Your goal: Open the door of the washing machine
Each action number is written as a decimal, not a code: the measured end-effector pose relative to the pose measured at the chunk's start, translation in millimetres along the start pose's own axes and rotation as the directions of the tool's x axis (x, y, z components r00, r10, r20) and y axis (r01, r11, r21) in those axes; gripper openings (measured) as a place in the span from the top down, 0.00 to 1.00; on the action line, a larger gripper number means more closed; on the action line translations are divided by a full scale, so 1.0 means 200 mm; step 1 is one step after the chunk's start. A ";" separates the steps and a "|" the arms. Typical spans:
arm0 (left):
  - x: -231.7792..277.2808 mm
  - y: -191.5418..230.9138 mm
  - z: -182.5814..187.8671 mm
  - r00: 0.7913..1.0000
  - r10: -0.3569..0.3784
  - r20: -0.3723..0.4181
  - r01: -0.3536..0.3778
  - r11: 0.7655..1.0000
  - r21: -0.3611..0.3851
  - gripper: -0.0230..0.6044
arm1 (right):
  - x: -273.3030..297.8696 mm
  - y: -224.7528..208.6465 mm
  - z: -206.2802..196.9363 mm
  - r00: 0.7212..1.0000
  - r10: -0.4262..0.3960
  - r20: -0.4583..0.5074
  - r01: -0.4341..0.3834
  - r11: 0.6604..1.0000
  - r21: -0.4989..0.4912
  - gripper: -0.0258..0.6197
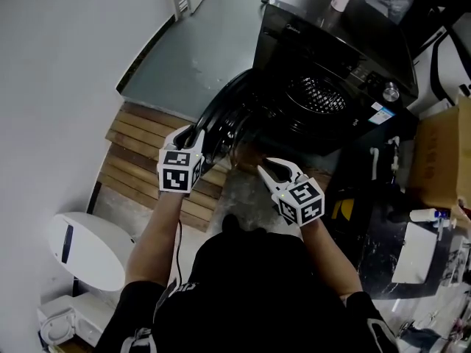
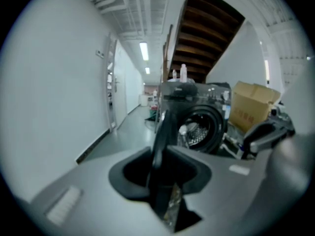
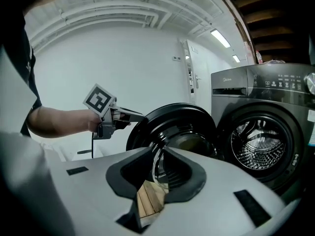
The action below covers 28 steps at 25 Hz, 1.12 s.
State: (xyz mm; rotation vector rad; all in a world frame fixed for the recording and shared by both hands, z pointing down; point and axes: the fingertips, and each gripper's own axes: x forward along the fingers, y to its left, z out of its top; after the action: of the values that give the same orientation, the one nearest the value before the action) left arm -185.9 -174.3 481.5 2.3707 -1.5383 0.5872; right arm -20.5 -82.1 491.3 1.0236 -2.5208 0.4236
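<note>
Your left arm reaches forward to the washing machine (image 1: 335, 46), where the door (image 1: 221, 120) stands swung out at the machine's left. The left gripper (image 1: 193, 132) is clamped on the door's rim, which sits edge-on between its jaws. Your right gripper (image 1: 263, 168) points slightly downward in front of the machine's drum opening (image 1: 316, 94), its jaws narrow and empty, with the door just beyond them.

Cardboard box (image 1: 440, 160) — wooden steps (image 1: 138, 137)

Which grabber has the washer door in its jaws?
The left gripper: its jaws pinch the rim of the door. The right gripper has nothing between its jaws.
</note>
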 end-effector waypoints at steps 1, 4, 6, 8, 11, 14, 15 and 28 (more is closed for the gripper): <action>0.00 0.02 0.00 1.000 0.006 -0.001 -0.006 1.000 0.004 0.79 | -0.01 -0.02 0.02 1.000 -0.006 0.004 0.006 1.000 0.000 0.86; -0.02 0.06 -0.01 0.999 0.034 0.006 -0.034 0.999 -0.005 0.80 | -0.03 -0.08 0.04 1.000 -0.023 0.017 0.023 1.000 0.007 0.86; -0.05 0.09 0.01 0.998 0.061 0.030 -0.061 0.998 -0.016 0.81 | -0.06 -0.13 0.05 0.999 -0.036 0.028 0.036 0.999 0.018 0.87; -0.08 0.07 0.05 0.995 0.078 0.060 -0.077 0.997 -0.018 0.82 | -0.10 -0.19 0.05 0.998 -0.057 0.036 0.056 0.998 0.023 0.87; -0.10 0.00 0.14 0.993 0.072 0.091 -0.072 0.997 -0.001 0.83 | -0.17 -0.29 0.07 0.994 -0.090 0.054 0.089 0.996 0.028 0.89; -0.08 -0.09 0.22 0.992 0.049 0.117 -0.049 0.999 -0.001 0.84 | -0.25 -0.39 0.10 0.989 -0.120 0.082 0.118 0.993 0.027 0.91; -0.08 -0.12 0.25 0.991 0.042 0.127 -0.041 0.999 -0.009 0.85 | -0.28 -0.42 0.11 0.988 -0.128 0.091 0.126 0.992 0.025 0.92; -0.07 -0.52 0.60 0.964 -0.062 0.258 0.070 0.997 -0.020 0.89 | -0.58 -0.61 0.35 0.942 -0.191 0.276 0.189 0.981 0.032 0.97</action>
State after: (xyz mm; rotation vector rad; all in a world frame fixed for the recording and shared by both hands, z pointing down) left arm -72.4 -170.2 369.6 2.5456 -1.5474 0.2465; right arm 127.6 -125.6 393.1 1.4010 -2.6262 0.2437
